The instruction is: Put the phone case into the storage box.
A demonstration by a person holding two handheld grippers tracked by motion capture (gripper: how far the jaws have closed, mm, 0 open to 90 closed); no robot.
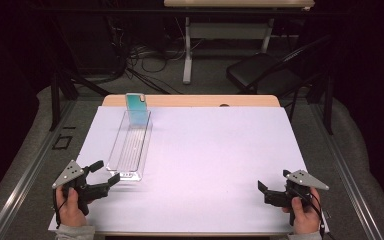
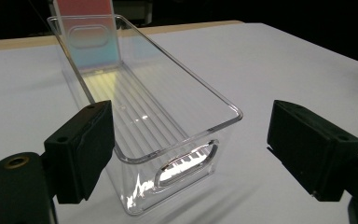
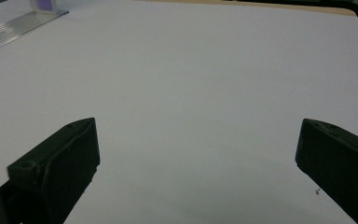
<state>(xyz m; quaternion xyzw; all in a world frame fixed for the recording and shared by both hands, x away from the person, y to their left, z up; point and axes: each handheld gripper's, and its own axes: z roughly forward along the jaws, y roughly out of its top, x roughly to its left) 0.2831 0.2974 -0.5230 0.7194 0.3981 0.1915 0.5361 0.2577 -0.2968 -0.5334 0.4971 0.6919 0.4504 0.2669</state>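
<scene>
Both jaws are gaping empty, the left gripper [image 1: 102, 175] nosing toward the clear plastic bin [image 1: 130, 147] at ten o'clock, seemingly approaching, while the right gripper [image 1: 272, 186] is idling at five o'clock.

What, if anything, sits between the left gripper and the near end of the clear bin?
Nothing visible does. The left gripper has its jaws open on either side of the clear bin's near end, with bare white table cover around it. The iridescent card stands at the bin's far end, out of the way.
</scene>
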